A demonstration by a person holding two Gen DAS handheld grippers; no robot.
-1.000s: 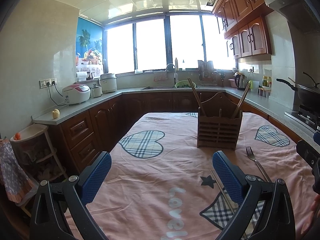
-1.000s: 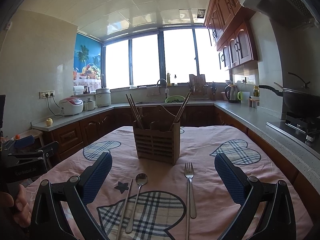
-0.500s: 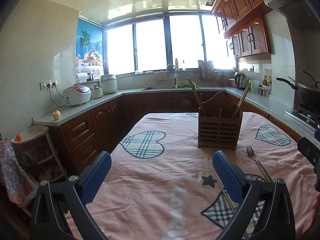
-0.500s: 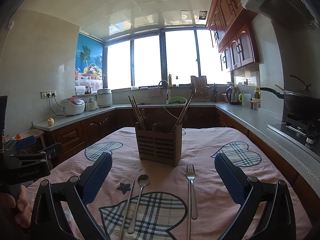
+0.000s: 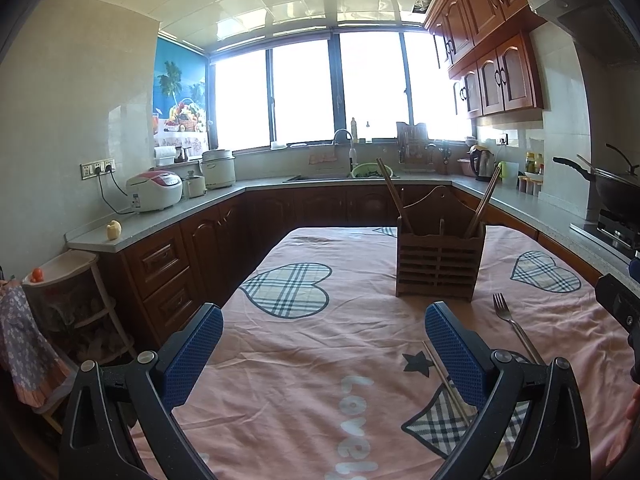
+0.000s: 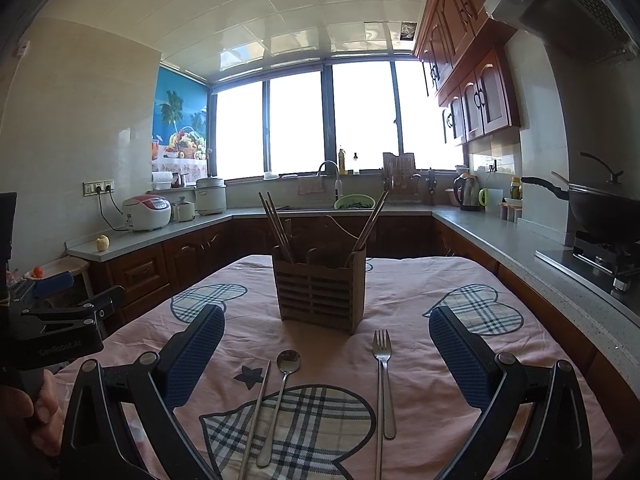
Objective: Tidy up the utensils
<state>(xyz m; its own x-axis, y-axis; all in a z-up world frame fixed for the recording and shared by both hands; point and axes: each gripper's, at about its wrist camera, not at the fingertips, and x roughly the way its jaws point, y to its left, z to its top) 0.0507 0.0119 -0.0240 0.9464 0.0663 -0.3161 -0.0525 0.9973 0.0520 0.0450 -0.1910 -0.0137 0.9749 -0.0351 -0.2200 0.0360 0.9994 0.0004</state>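
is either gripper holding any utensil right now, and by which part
Nothing is held. The left gripper and right gripper are both open above the pink tablecloth; the silver metal fork and silver metal spoon lie untouched.

Kitchen surroundings: fixtures and countertop items

Pink tablecloth (image 6: 404,292) with plaid hearts. Grey countertop (image 5: 168,220) over dark wood cabinets (image 5: 160,264): pink-and-white rice cooker (image 5: 155,191) plugged into wall socket (image 5: 98,168), white pot (image 5: 218,168) beside it, yellow fruit (image 5: 113,230) near the counter's end. Sink faucet (image 6: 330,176) under the window (image 6: 332,120); green colander (image 6: 354,202) just beside it. Electric kettle (image 6: 466,192), black wok (image 6: 600,210) on the stove, range hood (image 6: 568,12) above. Fruit poster (image 6: 180,128) at left.
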